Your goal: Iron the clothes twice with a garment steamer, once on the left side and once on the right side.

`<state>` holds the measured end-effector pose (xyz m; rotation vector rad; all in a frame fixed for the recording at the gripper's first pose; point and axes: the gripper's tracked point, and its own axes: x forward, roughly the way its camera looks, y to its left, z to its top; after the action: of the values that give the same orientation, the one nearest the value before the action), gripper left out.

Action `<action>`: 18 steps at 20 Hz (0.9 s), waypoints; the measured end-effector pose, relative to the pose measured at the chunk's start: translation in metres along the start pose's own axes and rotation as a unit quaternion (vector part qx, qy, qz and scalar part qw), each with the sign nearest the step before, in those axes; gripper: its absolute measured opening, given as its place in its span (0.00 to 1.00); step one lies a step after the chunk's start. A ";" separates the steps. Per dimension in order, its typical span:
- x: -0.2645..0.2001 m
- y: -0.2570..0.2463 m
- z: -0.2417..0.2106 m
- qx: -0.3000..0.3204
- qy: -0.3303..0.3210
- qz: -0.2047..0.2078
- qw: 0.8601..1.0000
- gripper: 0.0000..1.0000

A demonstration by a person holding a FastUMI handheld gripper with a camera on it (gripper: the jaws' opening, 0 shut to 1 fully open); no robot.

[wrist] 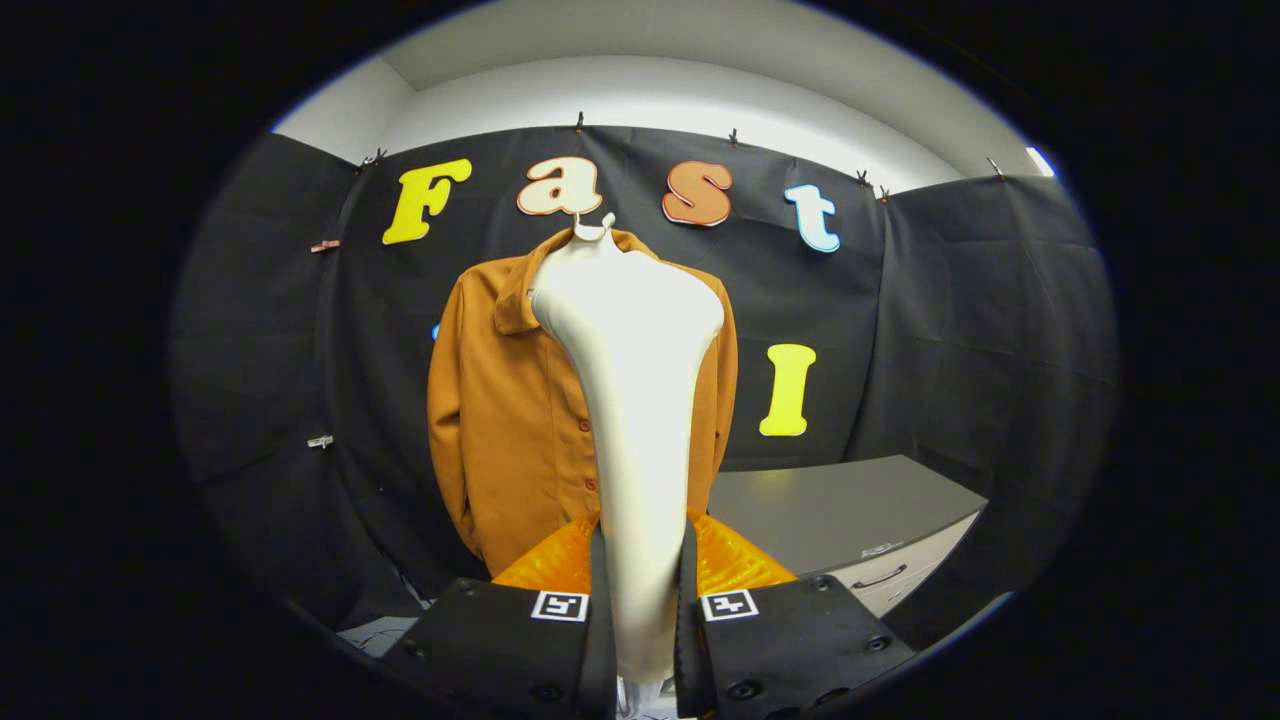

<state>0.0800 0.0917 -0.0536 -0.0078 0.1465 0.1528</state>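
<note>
Left to right: rust-brown button-front shirt (505, 420) hanging on a white hanger hook (597, 226) against the black cloth wall; cream-white plastic garment steamer (635, 400), handle clamped between the nearly closed black fingers (645, 610), broad head raised before the shirt's upper right side; grey table (840, 510) with drawers further right. Likely risks: smooth tapered handle slipping in the narrow grip; head hiding the fabric, so a missed side or a snagged collar.
</note>
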 end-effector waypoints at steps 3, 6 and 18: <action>-0.012 -0.015 0.013 0.014 -0.005 -0.009 1.000 0.26; -0.021 -0.027 0.026 0.016 -0.020 -0.017 1.000 0.26; -0.037 -0.062 0.044 0.019 -0.043 -0.034 0.998 0.26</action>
<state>0.0596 0.0258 -0.0053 0.0316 0.0627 0.0814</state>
